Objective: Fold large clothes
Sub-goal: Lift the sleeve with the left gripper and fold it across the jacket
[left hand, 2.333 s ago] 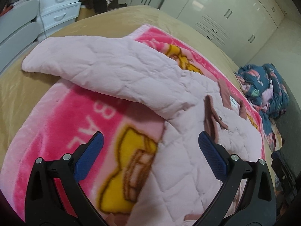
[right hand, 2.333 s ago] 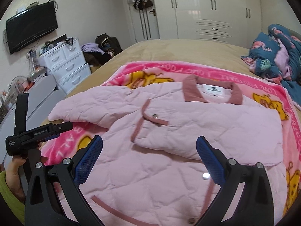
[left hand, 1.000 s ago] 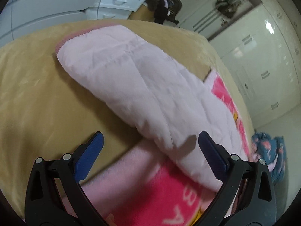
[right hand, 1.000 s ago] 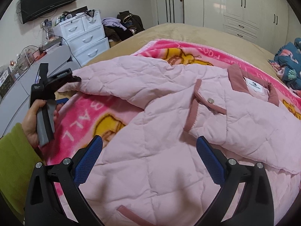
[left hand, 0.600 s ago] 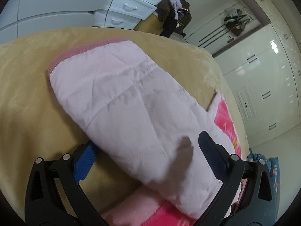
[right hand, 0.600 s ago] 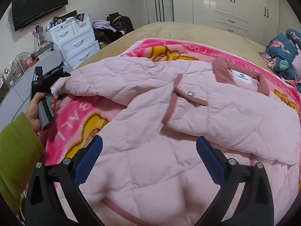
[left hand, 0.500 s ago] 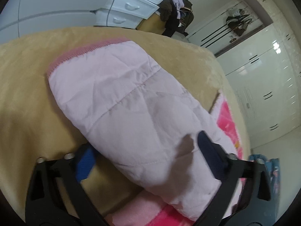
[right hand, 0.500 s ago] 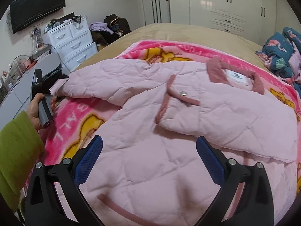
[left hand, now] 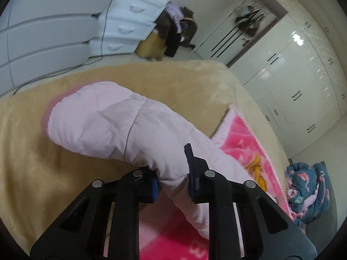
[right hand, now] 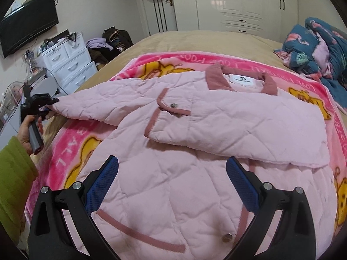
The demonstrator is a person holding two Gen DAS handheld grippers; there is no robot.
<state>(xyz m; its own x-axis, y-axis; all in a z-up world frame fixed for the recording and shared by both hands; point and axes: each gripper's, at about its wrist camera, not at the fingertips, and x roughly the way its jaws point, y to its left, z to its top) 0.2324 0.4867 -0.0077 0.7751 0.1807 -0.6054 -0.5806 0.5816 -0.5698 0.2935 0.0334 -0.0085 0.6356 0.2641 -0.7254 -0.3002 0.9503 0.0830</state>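
Observation:
A pale pink quilted jacket (right hand: 195, 151) with a dusty-rose collar lies front up on a pink cartoon blanket (right hand: 71, 143). Its right side is folded across the chest. The left sleeve (left hand: 121, 127) stretches out over the tan bedspread, cuff at the far left. My left gripper (left hand: 173, 173) is shut on that sleeve a short way in from the cuff; the right wrist view shows the same left gripper (right hand: 46, 105) held in a hand with a green sleeve. My right gripper (right hand: 171, 184) hovers open over the jacket's lower front, holding nothing.
The tan bedspread (left hand: 32, 162) covers the bed. A blue flamingo-print quilt (right hand: 321, 49) is bunched at the far right. White drawers (right hand: 69, 65) and a pile of clothes (right hand: 108, 45) stand left of the bed, white wardrobes (right hand: 238, 4) behind, a wall TV (right hand: 28, 32) at upper left.
My left gripper moved out along the sleeve toward the cuff and closed on it. The right gripper stayed open over the jacket's lower front, shifting its view only slightly.

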